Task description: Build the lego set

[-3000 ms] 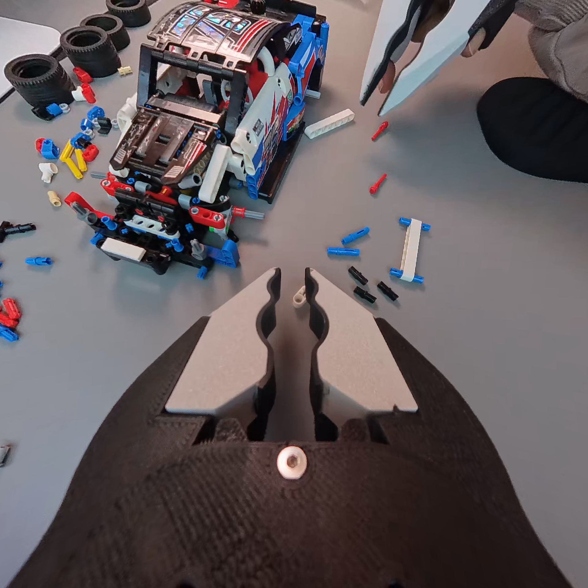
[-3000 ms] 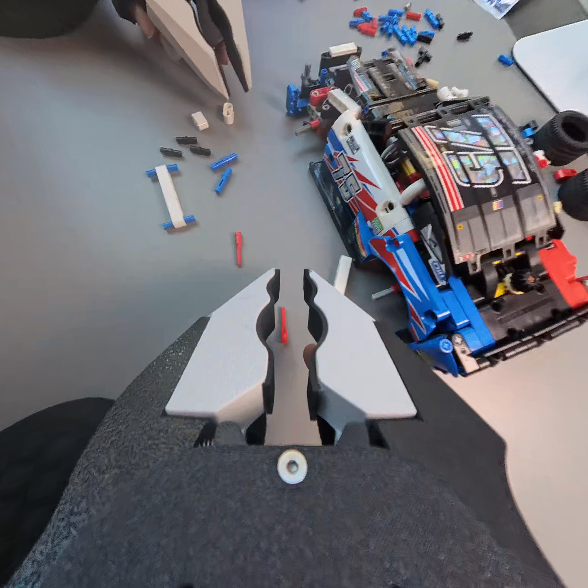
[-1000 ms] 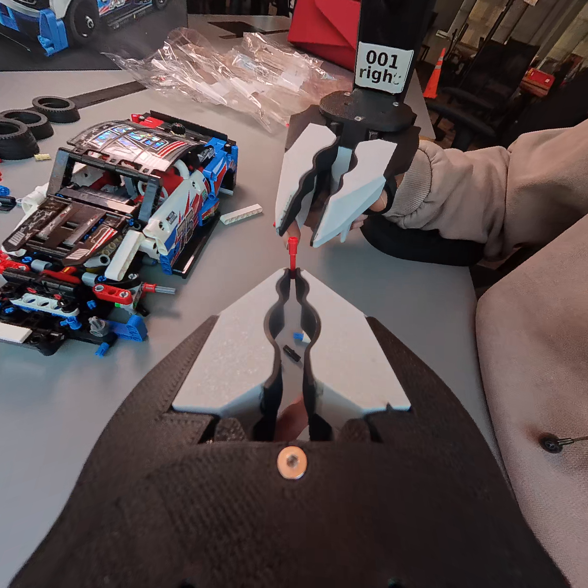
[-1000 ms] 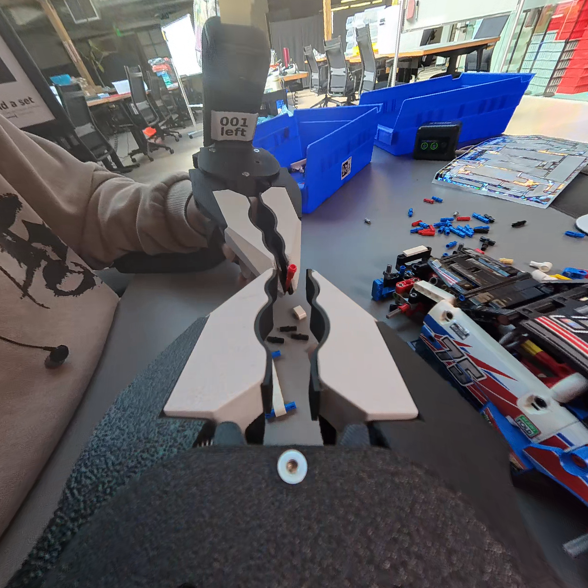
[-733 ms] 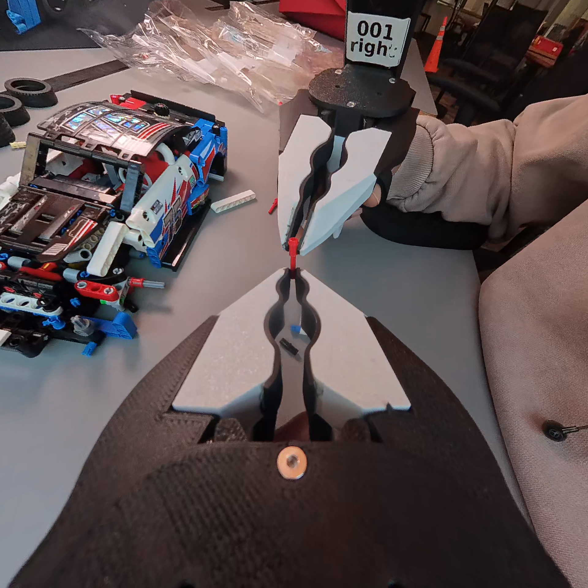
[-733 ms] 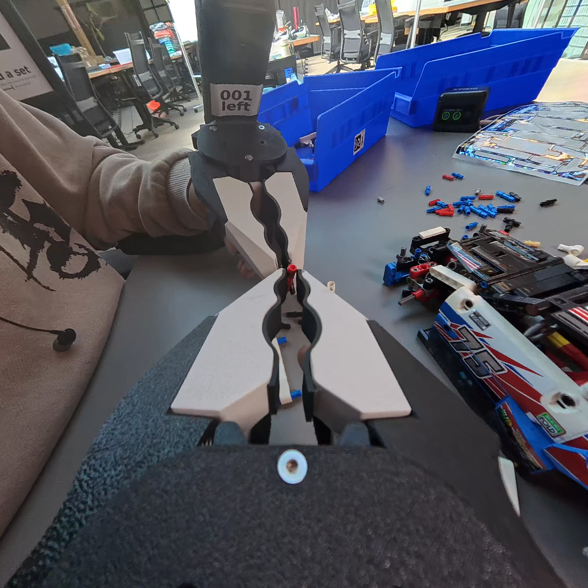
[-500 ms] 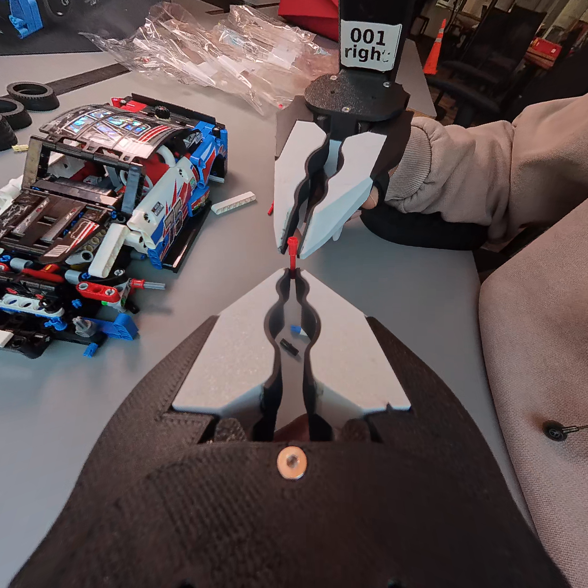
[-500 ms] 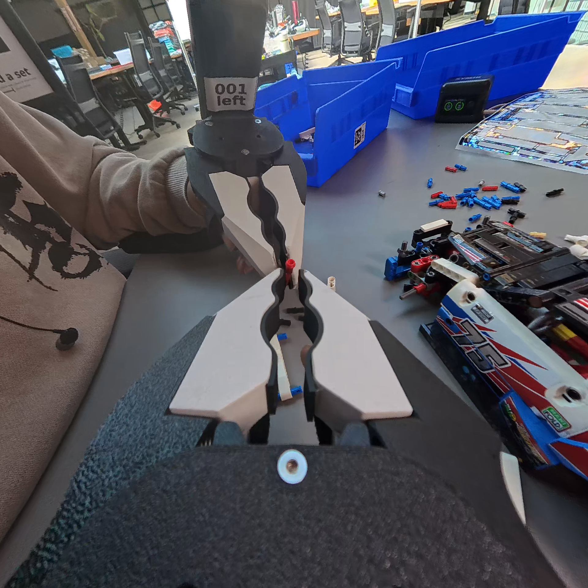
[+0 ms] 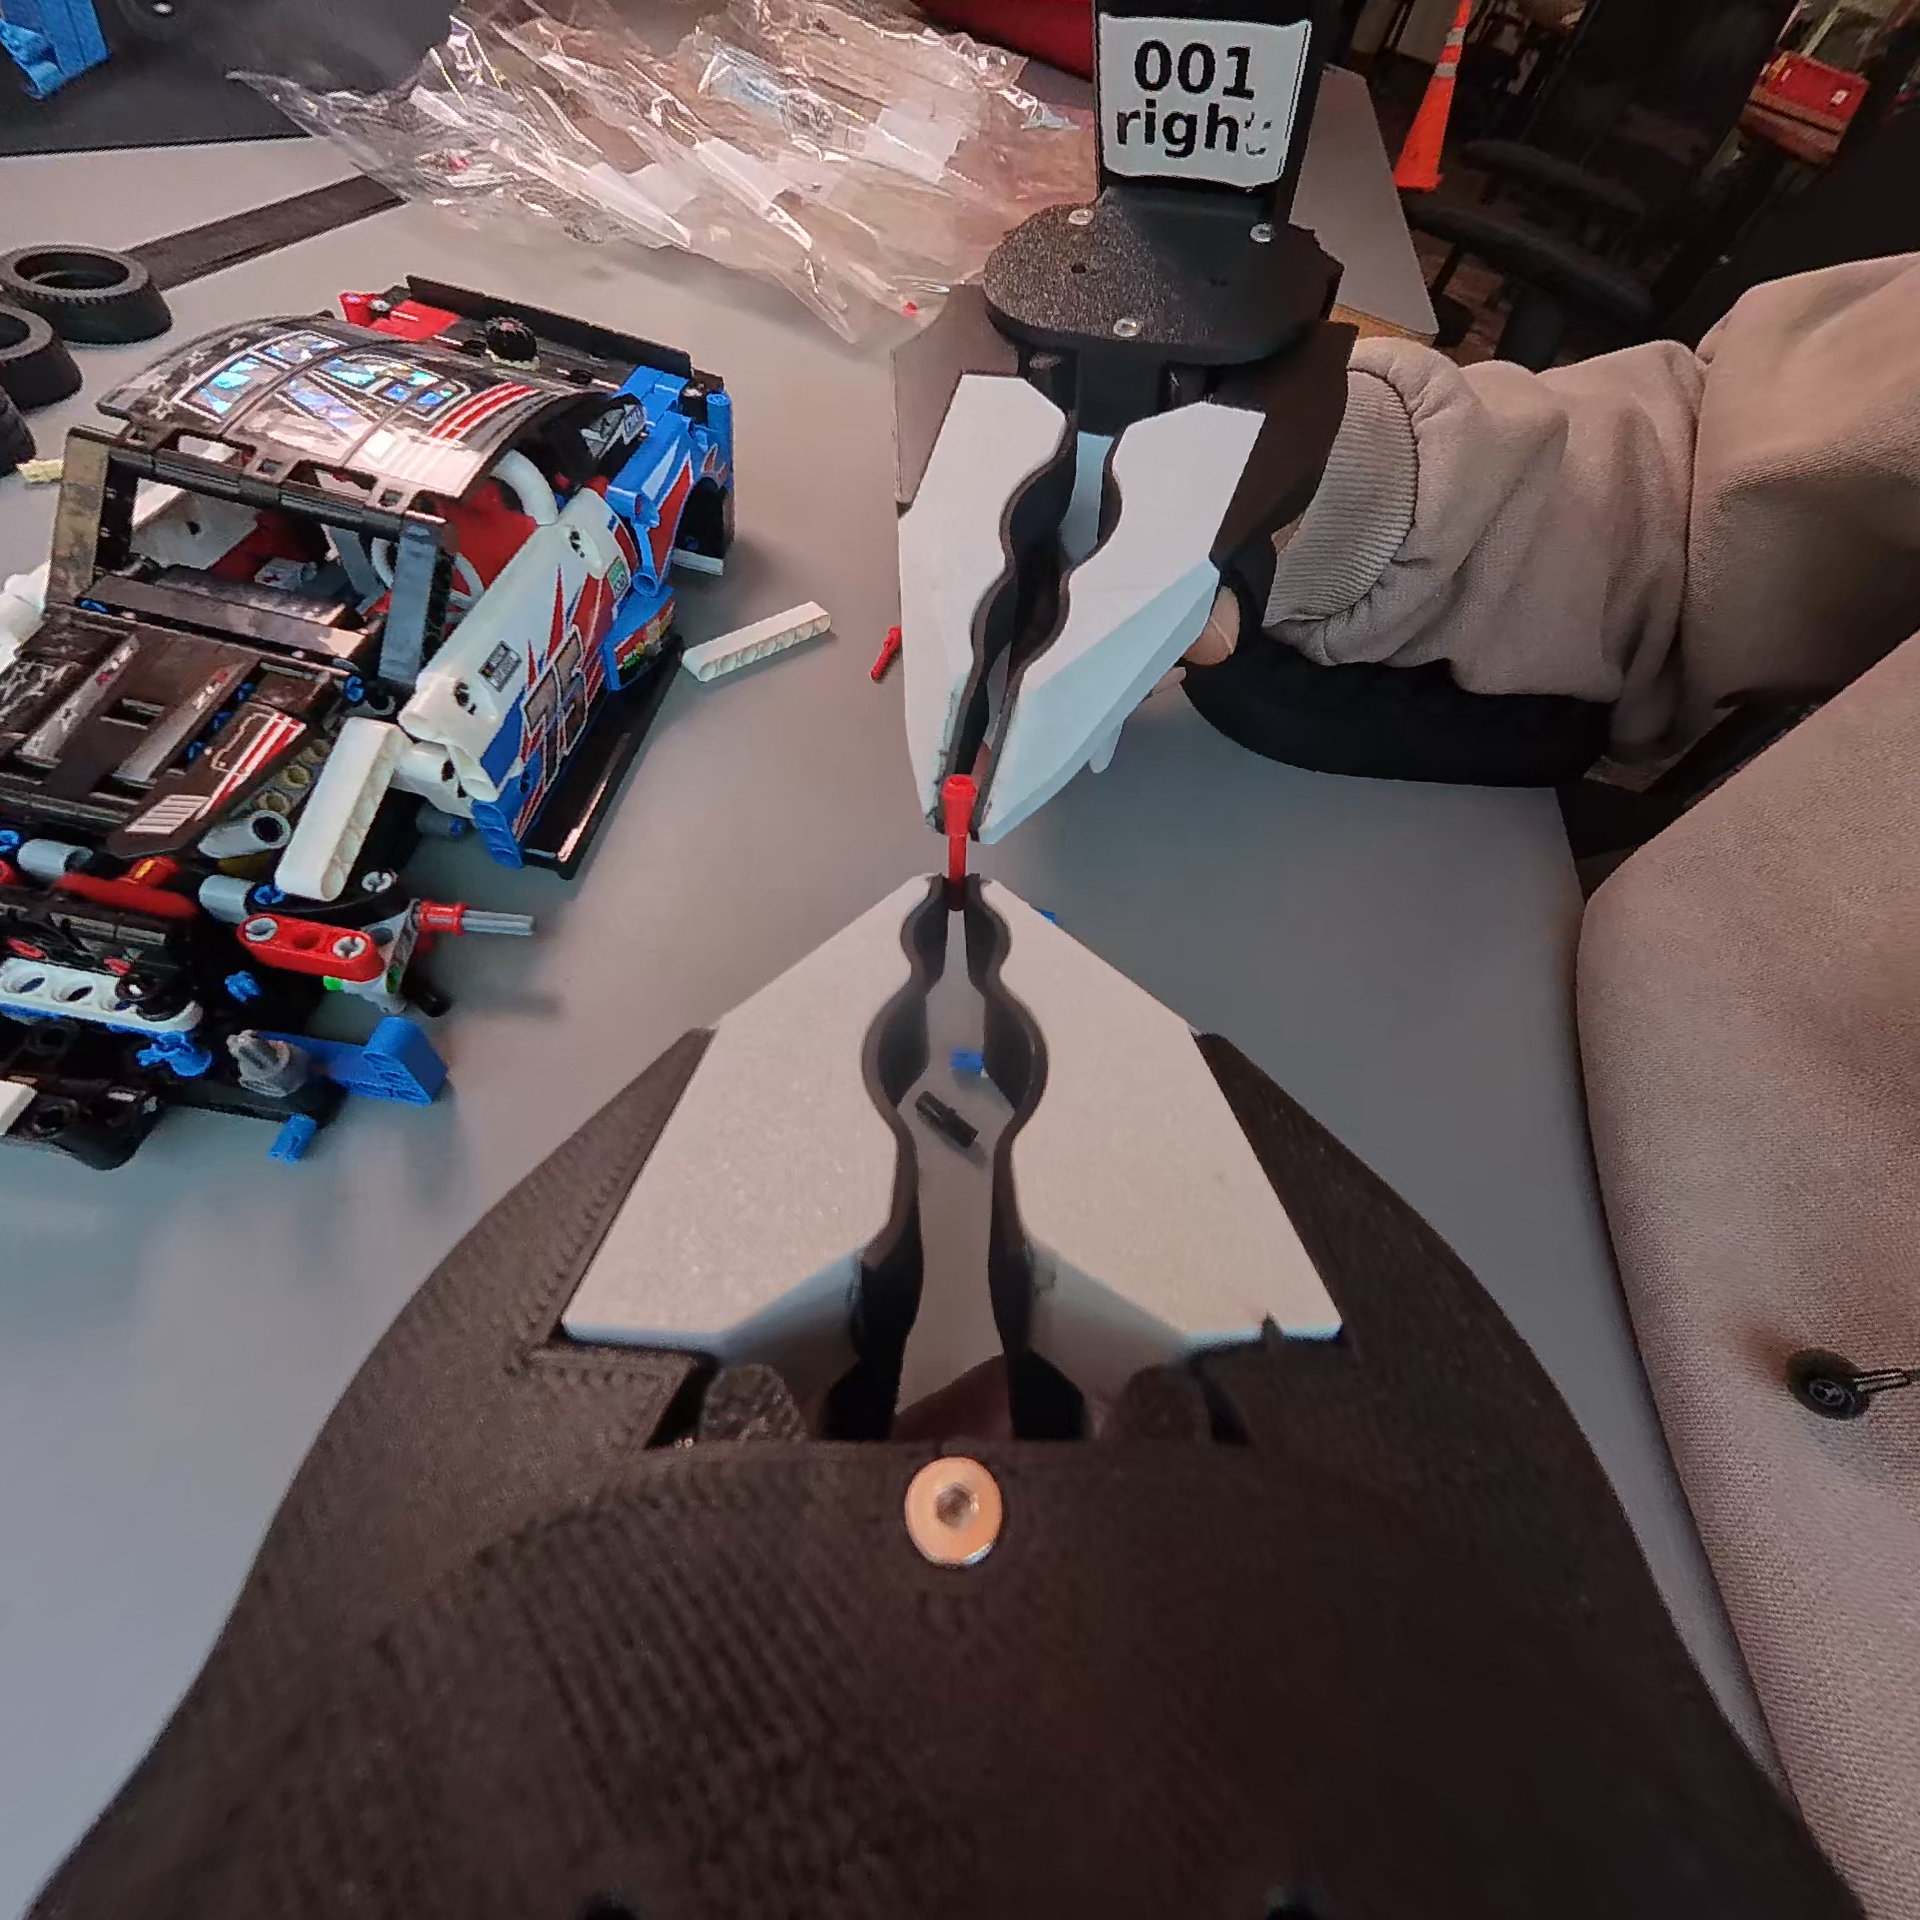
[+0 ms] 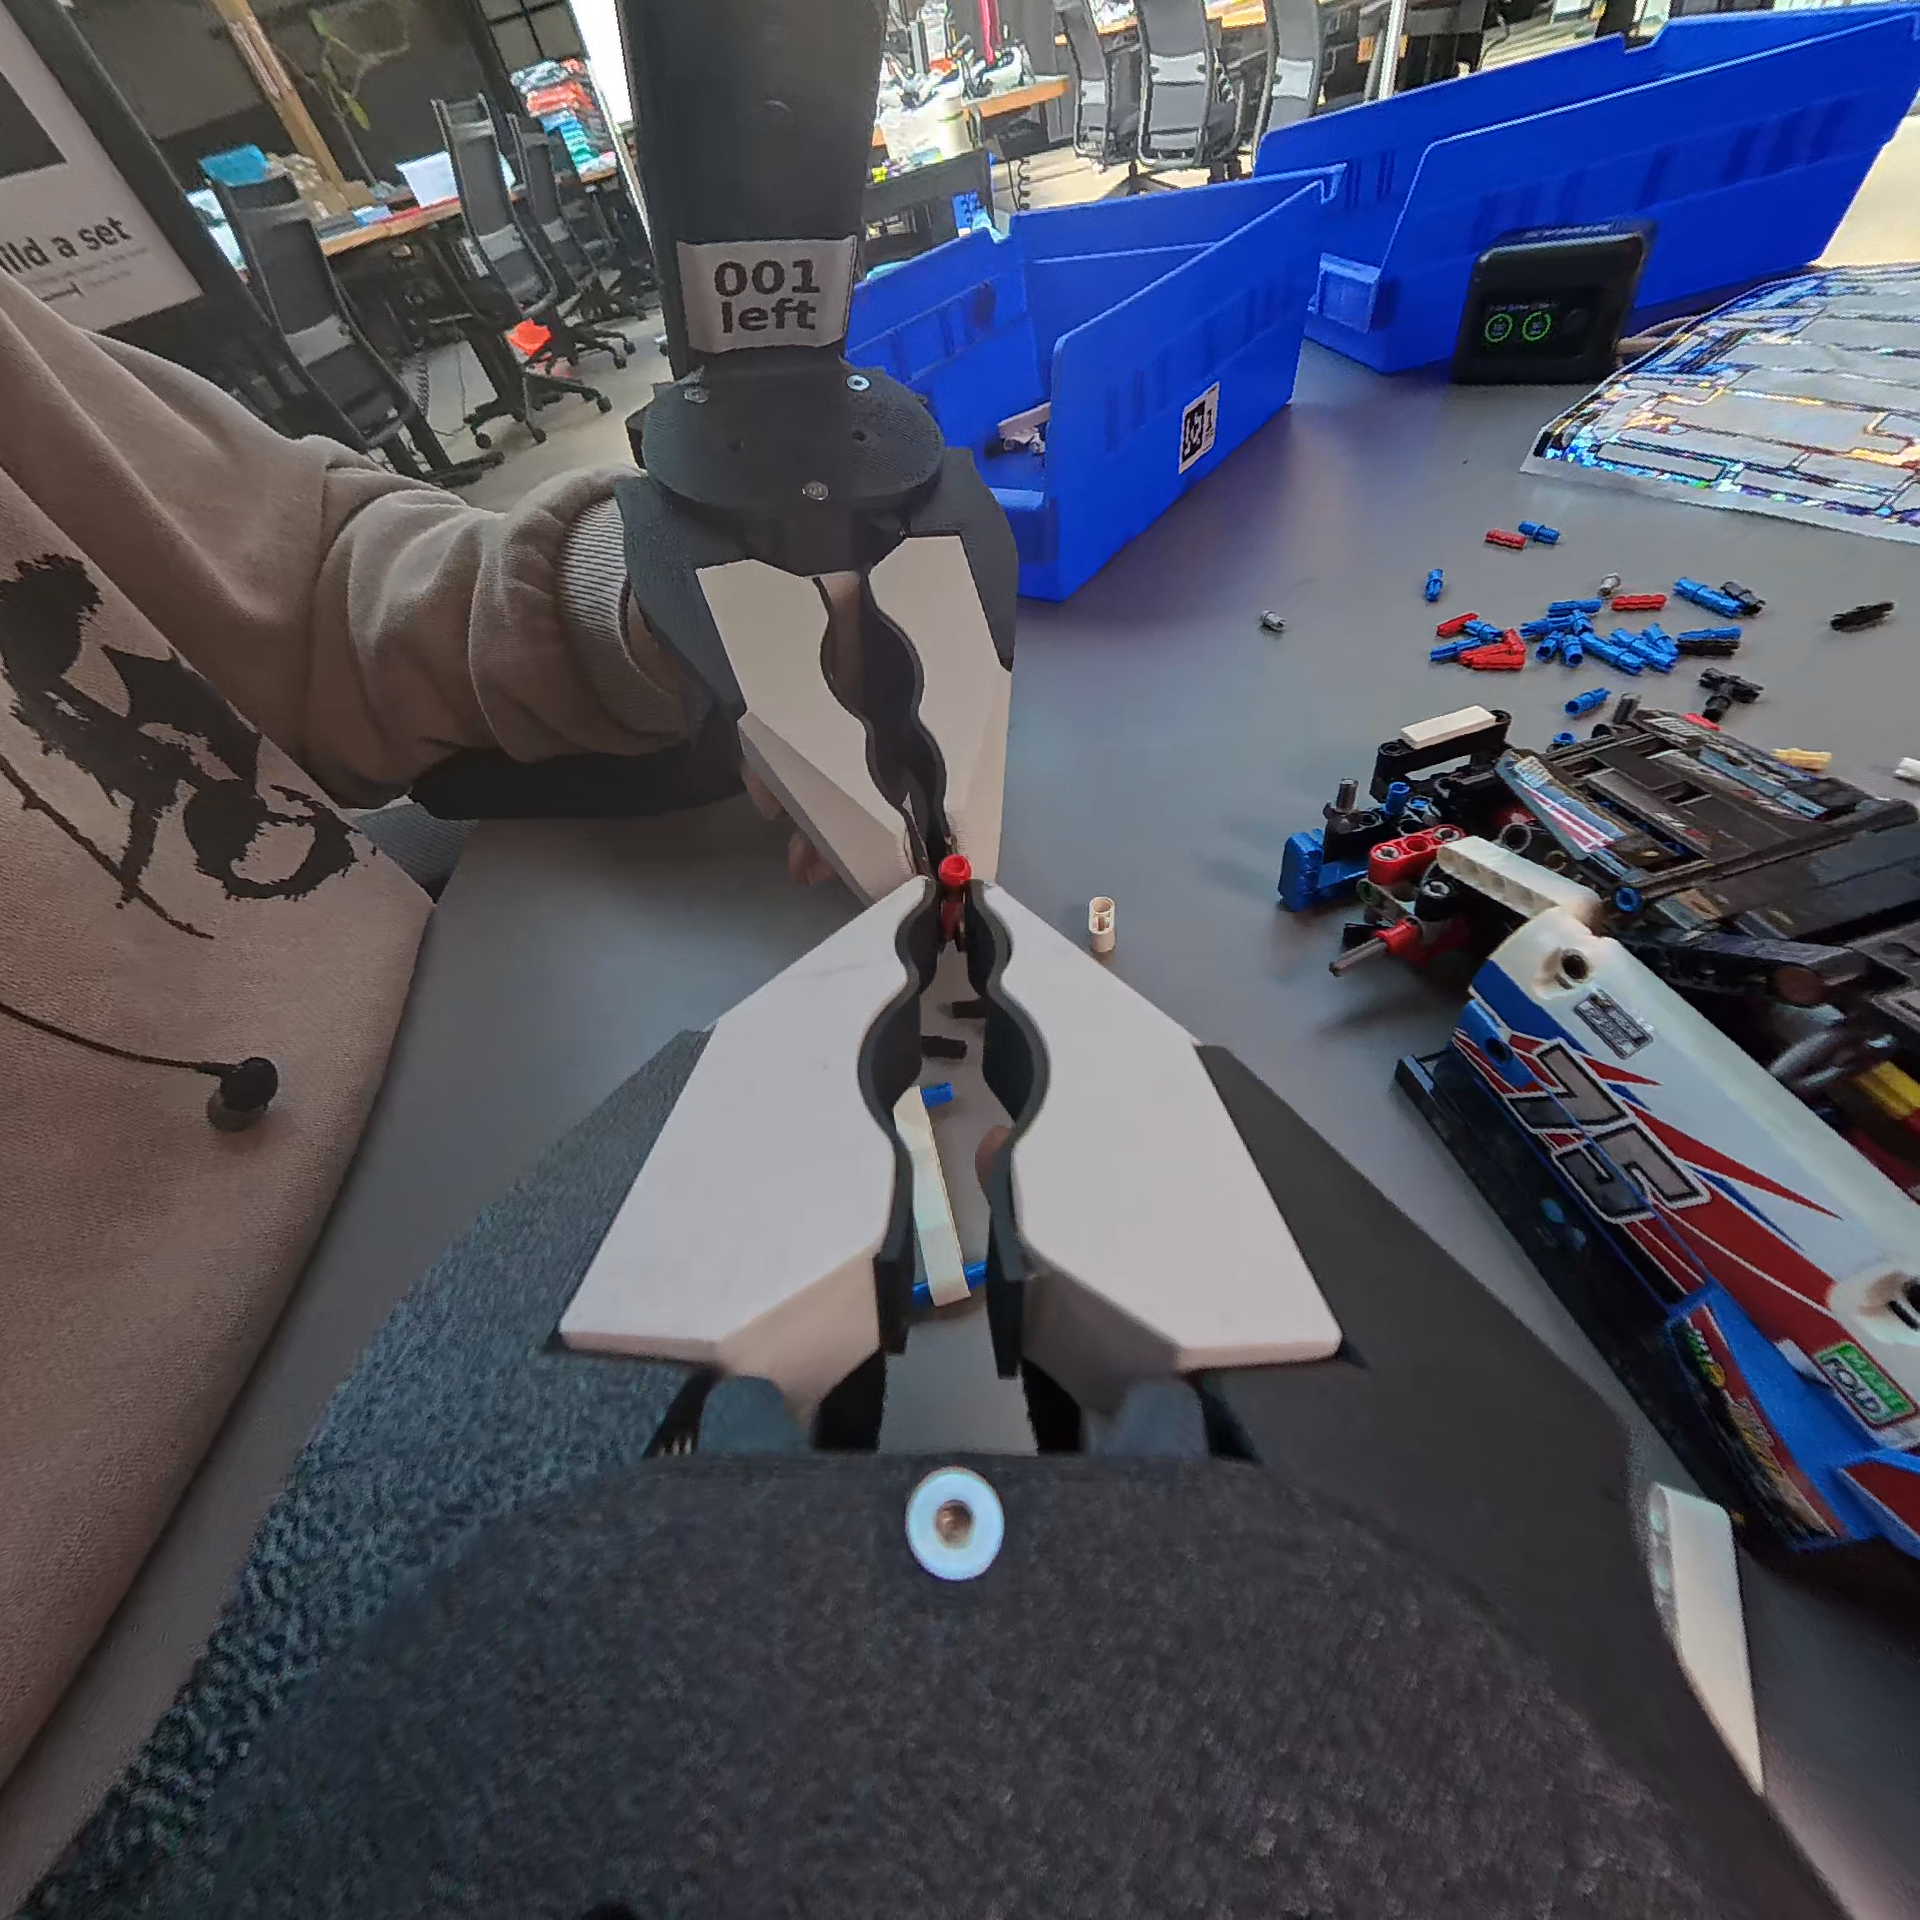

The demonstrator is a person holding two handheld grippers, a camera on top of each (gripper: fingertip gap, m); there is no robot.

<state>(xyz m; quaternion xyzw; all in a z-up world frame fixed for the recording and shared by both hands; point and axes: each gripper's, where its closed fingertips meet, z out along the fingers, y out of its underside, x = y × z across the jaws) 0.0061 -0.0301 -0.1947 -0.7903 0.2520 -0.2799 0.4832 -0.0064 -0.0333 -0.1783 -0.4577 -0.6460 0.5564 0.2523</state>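
A small red pin (image 9: 955, 831) is held in the air between the two gripper tips. My left gripper (image 9: 954, 885) is shut on its lower end. My right gripper (image 10: 950, 891) faces the left one tip to tip and is shut on the same red pin (image 10: 950, 875); it also shows in the left wrist view (image 9: 961, 805) at the pin's head. The left gripper (image 10: 935, 831) shows opposite in the right wrist view. The partly built blue, white and red car (image 9: 343, 623) stands on the grey table, to the right in the right wrist view (image 10: 1662, 997).
A white beam with blue pins (image 10: 935, 1205), black pins (image 9: 948, 1117), a tan connector (image 10: 1101, 923), a white beam (image 9: 764, 644) and a red pin (image 9: 883, 657) lie on the table. Loose pins (image 10: 1590, 636), blue bins (image 10: 1143, 364), plastic bags (image 9: 675, 135) and tyres (image 9: 83, 291) lie farther off. The tips of both grippers are at nearly the same place.
Both grippers rose from the table and turned to face each other. The right gripper, open around the pin a second ago, has closed on it; the left kept its grip.
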